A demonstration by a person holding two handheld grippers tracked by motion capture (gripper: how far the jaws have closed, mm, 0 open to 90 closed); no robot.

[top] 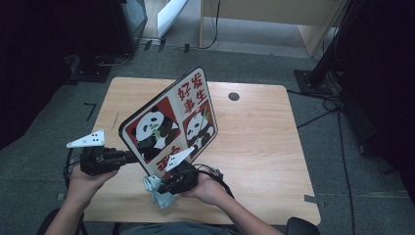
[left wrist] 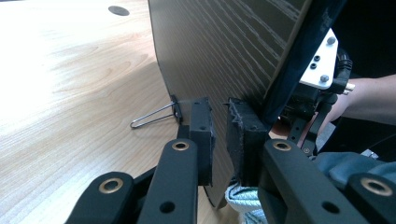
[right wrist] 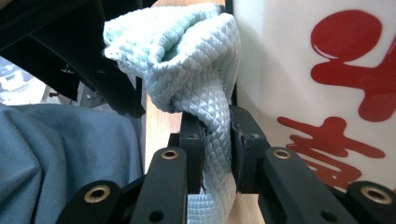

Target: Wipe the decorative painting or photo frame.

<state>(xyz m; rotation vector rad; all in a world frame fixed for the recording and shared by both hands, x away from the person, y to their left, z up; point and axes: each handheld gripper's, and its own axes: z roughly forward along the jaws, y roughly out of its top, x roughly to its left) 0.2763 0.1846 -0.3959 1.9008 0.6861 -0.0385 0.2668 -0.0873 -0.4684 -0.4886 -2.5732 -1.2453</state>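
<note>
The place looks like a lab or recording studio: a lone wooden surface (top: 254, 147) stands on grey carpet (top: 342, 196), ringed by black curtains (top: 29, 58), with cables (top: 333, 112) trailing across the floor and stand bases (top: 311, 81) beside it.

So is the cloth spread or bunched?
Bunched: the cloth is crumpled and pinched between the right gripper's pads, beside the panda board.

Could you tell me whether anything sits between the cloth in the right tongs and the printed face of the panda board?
Nothing visible does: the cloth, pinched in the right tongs, sits right beside the panda board, which the left tongs grip by its edge.
</note>
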